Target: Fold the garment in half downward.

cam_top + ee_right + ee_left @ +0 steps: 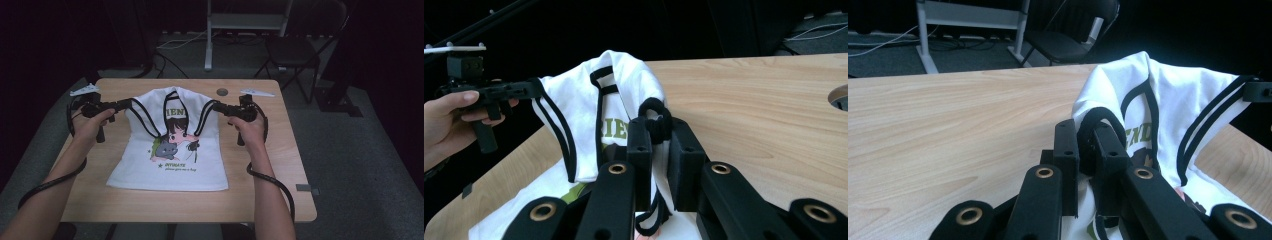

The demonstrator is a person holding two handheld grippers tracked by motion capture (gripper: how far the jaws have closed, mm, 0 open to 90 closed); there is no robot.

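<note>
A white T-shirt (170, 165) with black trim and a cartoon print lies on the wooden table (280, 150), its lower half flat and its upper part lifted and bunched toward the far side. My left gripper (127, 105) is shut on the shirt's black-trimmed sleeve edge at the left; in the left gripper view the trim loops up between the jaws of my left gripper (1088, 135). At the right, my right gripper (212, 106) is shut on the other sleeve's trim, which pokes up between the jaws of my right gripper (658, 130). Both hold the shirt (574, 95) just above the table.
A round cable hole (222, 92) sits in the table near its far edge. Behind the table stand a dark folding chair (295, 50) and a grey metal stand (208, 35) with cables on the floor. A grey tab (302, 187) lies at the table's right edge.
</note>
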